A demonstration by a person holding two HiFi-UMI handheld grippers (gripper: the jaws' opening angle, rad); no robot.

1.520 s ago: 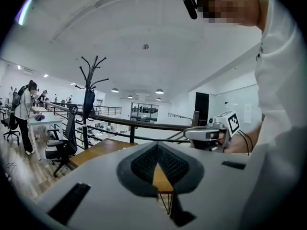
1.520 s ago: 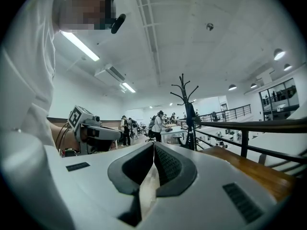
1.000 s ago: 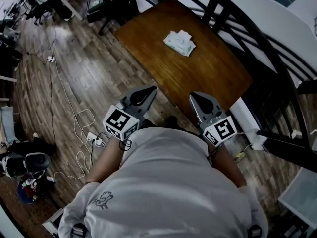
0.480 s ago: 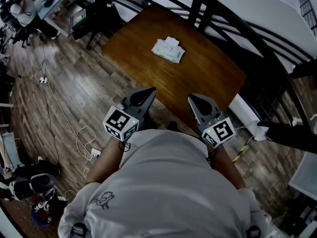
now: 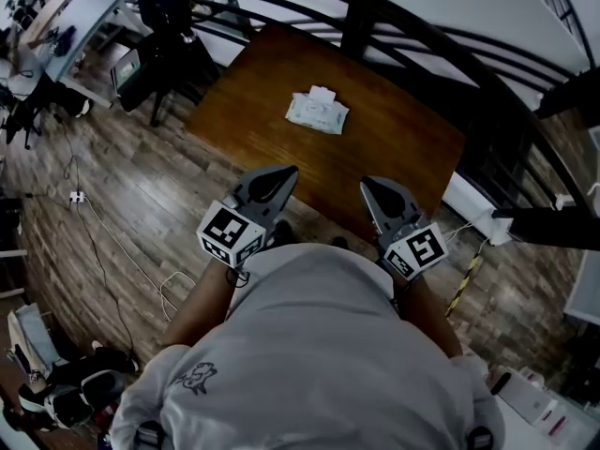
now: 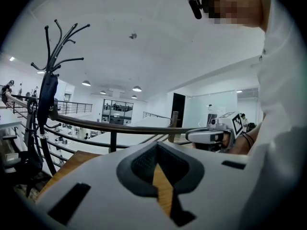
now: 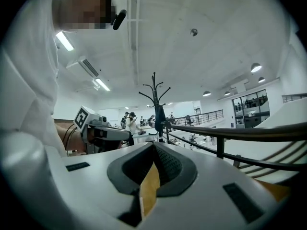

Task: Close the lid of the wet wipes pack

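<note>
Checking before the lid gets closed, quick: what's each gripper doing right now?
Left gripper: closed, holding nothing, apart from the white soft-plastic wet wipes pack.
Right gripper: closed, holding nothing.

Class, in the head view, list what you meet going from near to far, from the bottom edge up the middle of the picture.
Person's pale grey shirt → brown wooden table → white wet wipes pack → black metal railing.

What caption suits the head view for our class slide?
Left gripper and right gripper, both shut and empty, hover short of the wet wipes pack on the wooden table.
</note>
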